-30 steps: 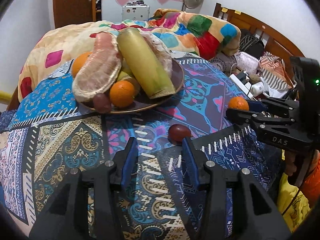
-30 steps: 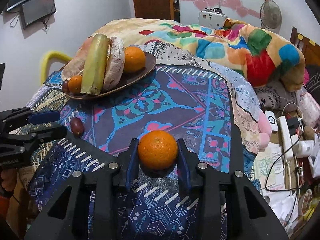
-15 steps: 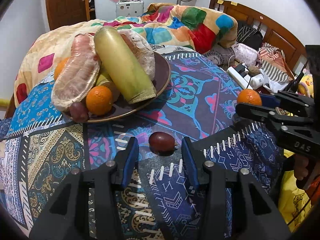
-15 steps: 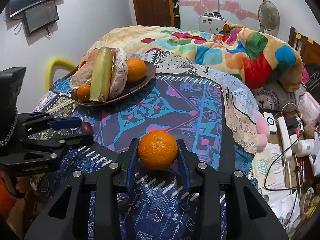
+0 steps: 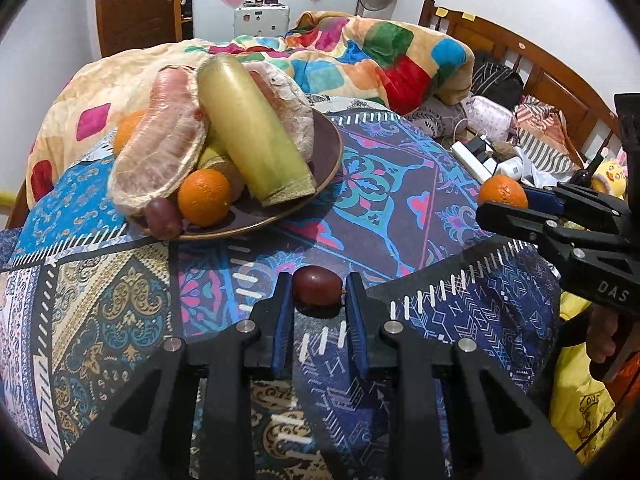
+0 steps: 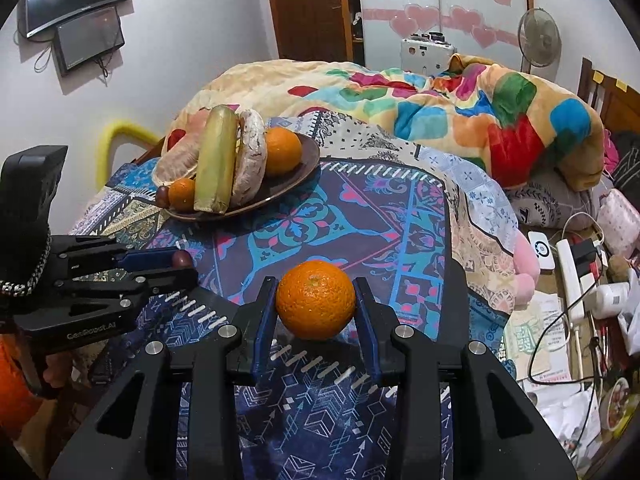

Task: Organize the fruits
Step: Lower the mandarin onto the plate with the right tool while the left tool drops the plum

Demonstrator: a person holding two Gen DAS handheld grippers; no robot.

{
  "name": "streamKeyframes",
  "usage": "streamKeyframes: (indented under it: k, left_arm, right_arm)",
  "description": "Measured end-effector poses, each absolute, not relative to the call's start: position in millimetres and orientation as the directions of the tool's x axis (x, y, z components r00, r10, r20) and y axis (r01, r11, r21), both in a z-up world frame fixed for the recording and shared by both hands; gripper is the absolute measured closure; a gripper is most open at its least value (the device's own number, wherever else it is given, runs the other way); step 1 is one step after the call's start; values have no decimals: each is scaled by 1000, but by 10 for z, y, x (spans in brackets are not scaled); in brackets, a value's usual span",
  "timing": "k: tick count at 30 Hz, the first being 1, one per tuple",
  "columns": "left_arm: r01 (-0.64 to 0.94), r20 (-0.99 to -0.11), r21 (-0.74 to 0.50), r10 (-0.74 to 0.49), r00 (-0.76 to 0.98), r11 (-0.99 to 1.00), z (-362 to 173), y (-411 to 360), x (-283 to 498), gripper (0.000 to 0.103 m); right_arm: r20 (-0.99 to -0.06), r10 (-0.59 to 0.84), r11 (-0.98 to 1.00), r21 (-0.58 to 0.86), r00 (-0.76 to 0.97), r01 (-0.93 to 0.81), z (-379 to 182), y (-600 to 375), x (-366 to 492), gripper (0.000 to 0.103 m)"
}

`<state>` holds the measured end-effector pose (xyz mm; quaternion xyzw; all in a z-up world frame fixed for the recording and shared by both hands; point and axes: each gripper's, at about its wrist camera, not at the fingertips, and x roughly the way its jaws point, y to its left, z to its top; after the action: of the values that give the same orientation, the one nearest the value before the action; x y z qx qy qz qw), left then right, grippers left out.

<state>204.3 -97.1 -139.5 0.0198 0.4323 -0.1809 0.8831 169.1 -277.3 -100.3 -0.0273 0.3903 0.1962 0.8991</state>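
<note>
A brown plate (image 5: 328,152) rests on the patterned bedspread (image 5: 380,184) at the left of the scene and is heaped with fruit. From left to right in the left wrist view it holds a large orange (image 5: 126,134) at the back, a peeled pomelo segment (image 5: 160,152), a small dark red fruit (image 5: 162,220) at the front rim, a small orange (image 5: 205,197), a long yellow-green stalk section (image 5: 252,136) leaning across the pile, and a second pomelo piece (image 5: 290,112). The left gripper (image 5: 318,300) is low over the bedspread, its jaws narrowed to the width of a dark red plum (image 5: 317,290), with both blue pads (image 5: 285,312) set against the sides of the fruit; the plum lies just in front of the plate. The right gripper (image 6: 316,304) is to the right of the plate, well apart from it, with its jaws clamped on an orange (image 6: 316,300). In the right wrist view this orange sits between the pads above the bedspread.
</note>
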Motion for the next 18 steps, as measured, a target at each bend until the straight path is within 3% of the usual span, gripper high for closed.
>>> streamKeyframes:
  k: [18]
  left_arm:
    - [236,-698,-106,-241,675,966,-955,-296,2162,76]
  right_arm:
    - [-679,354,905,77,643,-418,-801,-2404,1959,69]
